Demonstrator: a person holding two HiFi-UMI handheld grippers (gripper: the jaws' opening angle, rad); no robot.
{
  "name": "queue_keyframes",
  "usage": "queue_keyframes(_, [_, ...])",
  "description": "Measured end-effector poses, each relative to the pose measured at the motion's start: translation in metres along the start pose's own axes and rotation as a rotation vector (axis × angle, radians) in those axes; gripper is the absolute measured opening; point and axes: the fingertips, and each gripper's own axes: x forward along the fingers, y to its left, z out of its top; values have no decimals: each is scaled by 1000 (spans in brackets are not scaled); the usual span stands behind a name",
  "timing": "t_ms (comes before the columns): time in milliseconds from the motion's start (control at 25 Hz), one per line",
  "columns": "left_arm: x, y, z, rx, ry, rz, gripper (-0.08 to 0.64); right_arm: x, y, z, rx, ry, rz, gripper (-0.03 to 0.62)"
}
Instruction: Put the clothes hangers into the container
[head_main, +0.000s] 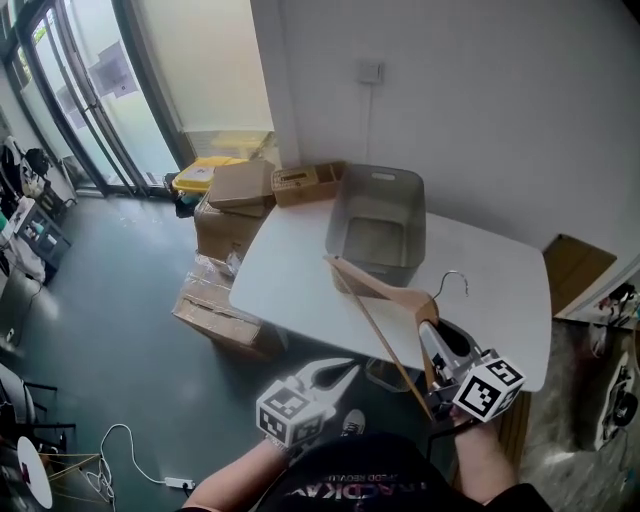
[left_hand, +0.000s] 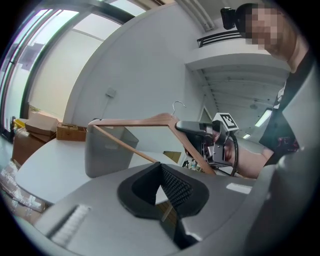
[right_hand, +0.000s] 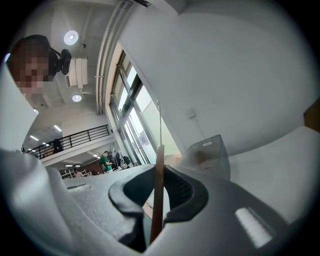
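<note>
Carrying a wooden clothes hanger (head_main: 380, 283) clamped in the right tool (head_main: 432, 332), just short of the grey container (head_main: 342, 215). Left tool (head_main: 345, 368) closed, empty. Next, likely: clear the container's near rim, then lower the hanger in.

Between the fingers (right_hand: 186, 192) of my right gripper (right_hand: 159, 172) I see a hanger (right_hand: 157, 205) of smooth, pale varnished wood, with a thin shiny metal hook (head_main: 452, 283). The finger pads look black, ribbed and rubbery, set in matt grey plastic. Ahead of the fingers, the container (head_main: 414, 225) is matt grey plastic and the table (head_main: 300, 275) is smooth matt white.
</note>
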Motion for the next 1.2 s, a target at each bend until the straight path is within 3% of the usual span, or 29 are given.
queue_keyframes(240, [26,23,34,45,-38,25,3,28,-31,40,-29,-38,-12,58])
queue_keyframes(520, [37,43,46,69,-31,14,3,49,-51,66,-51,-57,-57,58])
queue_keyframes(920, [62,81,56,124,52,-136,3,97,-84,83,-79,-42,-202,58])
queue_keyframes(1200, [83,114,63,122,127,-256,3,144,-109,95,-72,22,-299,58])
